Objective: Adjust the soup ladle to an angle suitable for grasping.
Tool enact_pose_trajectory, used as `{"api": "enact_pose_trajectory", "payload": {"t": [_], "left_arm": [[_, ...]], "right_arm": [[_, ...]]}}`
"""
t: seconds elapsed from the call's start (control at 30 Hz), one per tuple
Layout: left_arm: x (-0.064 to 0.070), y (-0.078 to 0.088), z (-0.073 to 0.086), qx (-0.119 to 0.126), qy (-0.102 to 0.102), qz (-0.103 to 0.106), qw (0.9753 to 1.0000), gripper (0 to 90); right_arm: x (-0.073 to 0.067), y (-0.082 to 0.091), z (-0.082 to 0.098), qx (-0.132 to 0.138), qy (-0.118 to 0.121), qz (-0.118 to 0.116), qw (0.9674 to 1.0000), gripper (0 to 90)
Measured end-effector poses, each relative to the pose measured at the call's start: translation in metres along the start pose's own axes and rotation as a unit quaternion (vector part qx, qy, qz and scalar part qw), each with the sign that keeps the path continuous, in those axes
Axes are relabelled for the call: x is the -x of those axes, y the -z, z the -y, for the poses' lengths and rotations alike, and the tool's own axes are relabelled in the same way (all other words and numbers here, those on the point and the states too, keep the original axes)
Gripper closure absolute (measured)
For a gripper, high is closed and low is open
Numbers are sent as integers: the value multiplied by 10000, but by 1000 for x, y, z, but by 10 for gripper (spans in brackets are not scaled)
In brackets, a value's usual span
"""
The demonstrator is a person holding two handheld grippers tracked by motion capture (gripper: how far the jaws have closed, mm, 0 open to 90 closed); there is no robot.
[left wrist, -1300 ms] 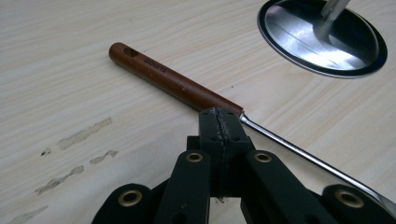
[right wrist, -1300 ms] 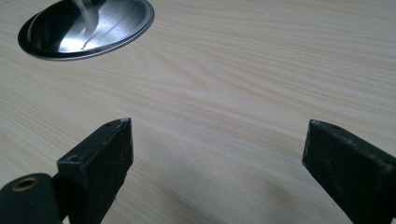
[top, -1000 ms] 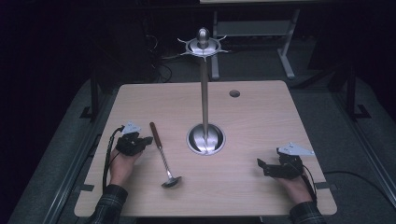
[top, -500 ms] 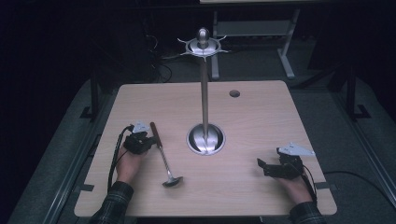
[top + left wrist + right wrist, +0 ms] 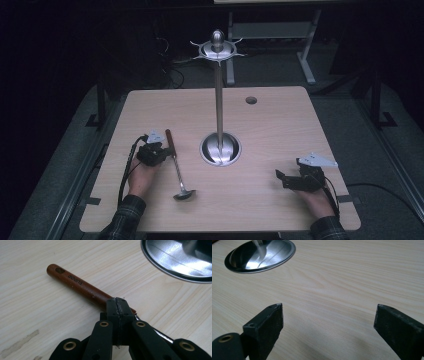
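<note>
A ladle lies on the wooden table [image 5: 280, 130], its brown wooden handle [image 5: 171, 142] pointing away and its metal bowl [image 5: 184, 195] toward the person. My left gripper [image 5: 159, 150] sits right beside the handle. In the left gripper view its jaws are pressed together, tips [image 5: 117, 302] over the lower end of the handle [image 5: 75, 283], which passes beneath them. A tall metal stand rises from a round base [image 5: 220, 148] to a hooked top [image 5: 217, 48]. My right gripper [image 5: 282, 176] rests near the front right with jaws wide apart [image 5: 328, 320] and nothing between them.
The stand's shiny base [image 5: 259, 256] lies left and ahead of the right gripper. A small round hole [image 5: 251, 100] sits in the table's far right part. Dark floor and metal frame legs surround the table.
My left gripper has moved right and slightly forward until it reaches the ladle handle. The ladle and the right gripper stay where they were.
</note>
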State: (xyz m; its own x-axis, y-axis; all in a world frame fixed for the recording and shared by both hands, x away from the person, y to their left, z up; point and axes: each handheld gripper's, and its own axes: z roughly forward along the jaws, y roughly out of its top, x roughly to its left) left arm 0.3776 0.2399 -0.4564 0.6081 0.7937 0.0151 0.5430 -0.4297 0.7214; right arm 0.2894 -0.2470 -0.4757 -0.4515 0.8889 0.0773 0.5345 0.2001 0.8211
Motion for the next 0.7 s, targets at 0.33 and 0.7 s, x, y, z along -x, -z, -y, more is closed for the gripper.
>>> {"api": "enact_pose_trajectory", "payload": {"t": [0.33, 0.7], "left_arm": [[8, -11, -9, 57, -26, 131, 9999, 897], [17, -19, -19, 62, -148, 328, 9993, 897]], "right_arm": [[1, 1, 1, 18, -17, 3, 10000, 85], [2, 9, 6, 93, -55, 19, 9999, 85]]}}
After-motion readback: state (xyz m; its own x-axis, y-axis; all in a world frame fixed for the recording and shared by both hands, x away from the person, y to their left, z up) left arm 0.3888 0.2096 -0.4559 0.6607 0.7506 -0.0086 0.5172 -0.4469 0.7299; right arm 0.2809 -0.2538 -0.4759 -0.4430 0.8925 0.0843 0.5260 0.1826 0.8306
